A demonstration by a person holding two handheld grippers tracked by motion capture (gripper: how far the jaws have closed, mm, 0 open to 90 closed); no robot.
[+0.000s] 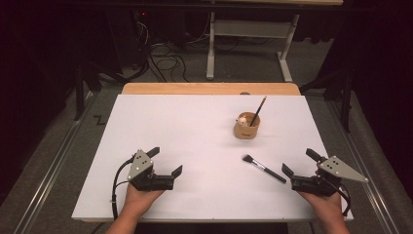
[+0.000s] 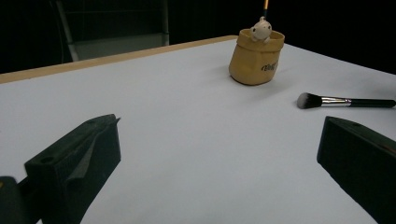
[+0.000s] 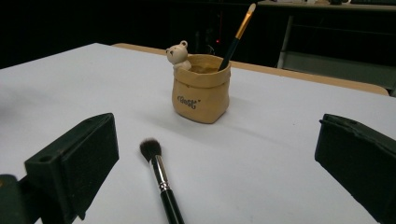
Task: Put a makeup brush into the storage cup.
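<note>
Lying flat on the white table (image 1: 195, 126), the makeup brush (image 1: 263, 168) sits just beside the right gripper (image 1: 301, 169), jaws apart, empty; left gripper (image 1: 165, 160) likewise spread, well apart from it.

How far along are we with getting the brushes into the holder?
One slim brush already stands in the tan bear holder. Nothing is in hand: the left gripper and the right gripper both rest open on the white table. The makeup brush lies flat just ahead of the right gripper, untouched. Left to do, it seems: grasp it and stand it in the holder.
</note>
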